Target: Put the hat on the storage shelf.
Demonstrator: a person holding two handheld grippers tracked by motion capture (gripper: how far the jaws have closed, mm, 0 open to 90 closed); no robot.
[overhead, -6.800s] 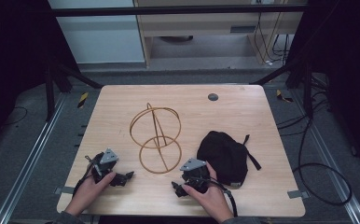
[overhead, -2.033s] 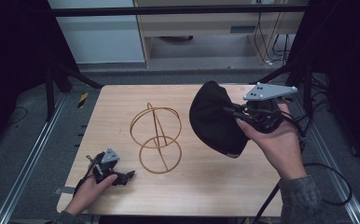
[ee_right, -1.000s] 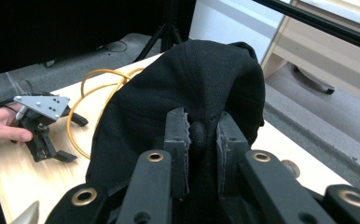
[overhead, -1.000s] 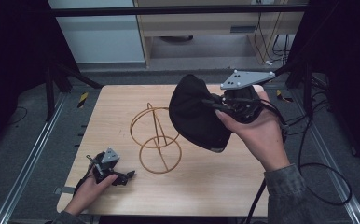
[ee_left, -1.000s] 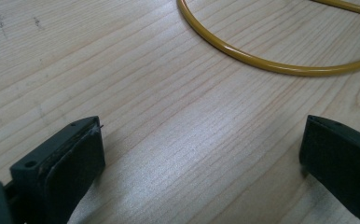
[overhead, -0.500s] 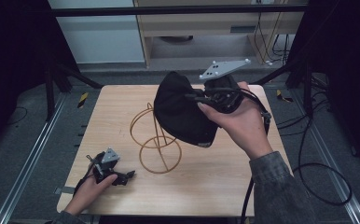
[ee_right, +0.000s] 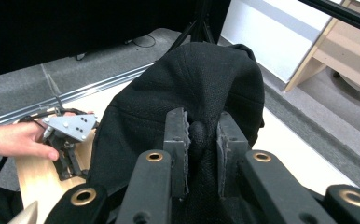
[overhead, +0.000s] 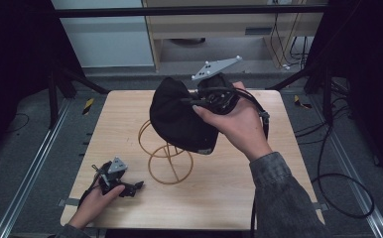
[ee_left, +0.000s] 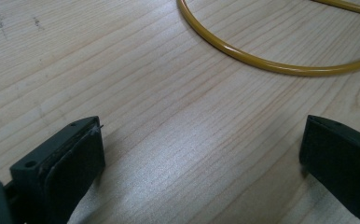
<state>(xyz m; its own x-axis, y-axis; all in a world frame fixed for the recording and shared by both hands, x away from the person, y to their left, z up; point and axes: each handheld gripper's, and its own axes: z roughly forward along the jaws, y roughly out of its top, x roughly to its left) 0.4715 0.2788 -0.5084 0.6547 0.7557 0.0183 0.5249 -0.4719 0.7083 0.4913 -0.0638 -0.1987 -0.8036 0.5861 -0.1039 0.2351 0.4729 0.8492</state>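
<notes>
The black cap (overhead: 179,116) has been lifted off the table (overhead: 229,198), where it lay near the front edge some seconds ago, and carried up and leftward over the last two seconds; it is now held in the air directly above the yellow wire stand (overhead: 167,156), its crown tilted toward the stand's upper loop; from this it is judged that the cap is being brought over to be hung or seated on the stand, and that the lowering is not yet done, since the cap appears to be clear of the wire or at most brushing it, which cannot be told for certain. The right gripper (ee_right: 201,135) is clamped on a fold of the cap's fabric, the cloth being pinched between the two ridged jaws in the right gripper view. The left gripper (overhead: 122,186) has not been moved; it rests low on the table near the front left corner, its jaws set wide apart with bare wood between them in the left gripper view, where the base ring of the stand (ee_left: 271,63) is seen just ahead. Counted: one cap; one wire stand, made of a base ring and crossed upper loops; two grippers; one table.
</notes>
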